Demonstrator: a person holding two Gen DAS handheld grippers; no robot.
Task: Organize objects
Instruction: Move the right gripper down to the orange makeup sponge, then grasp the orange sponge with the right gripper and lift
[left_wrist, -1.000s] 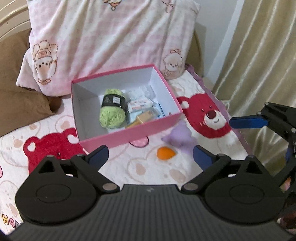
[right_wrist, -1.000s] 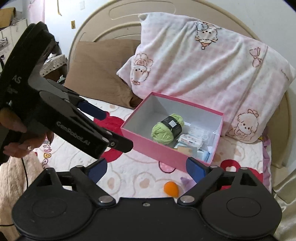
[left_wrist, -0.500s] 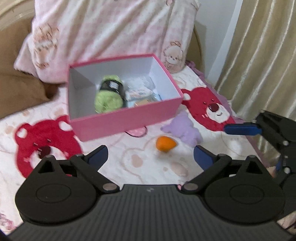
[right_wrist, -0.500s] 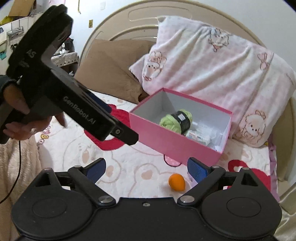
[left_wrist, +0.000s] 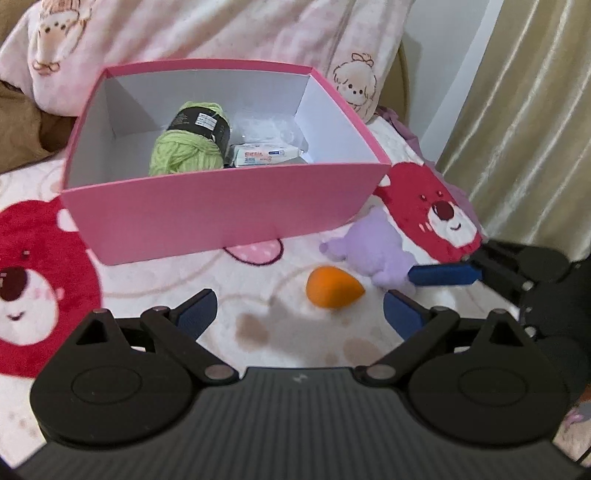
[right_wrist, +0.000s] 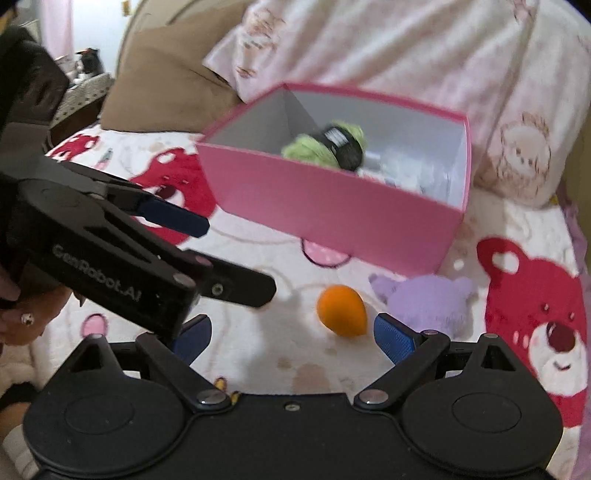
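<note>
Your left gripper hangs low over the bear-print blanket with its jaws spread wide and nothing between them. Your right gripper is just as wide open and empty.

The orange egg-shaped sponge lies on the blanket just beyond your left gripper's fingertips, slightly right of centre. The purple plush toy sits just to the right of it and a little farther off, near the right front corner of the pink box.

The box stands farther back, open at the top, in front of the pink pillow. Inside it a green yarn ball with a black label lies beside a white tissue pack.

From the right wrist view, the sponge lies between your right gripper's blue pads, nearer the right one.
</note>
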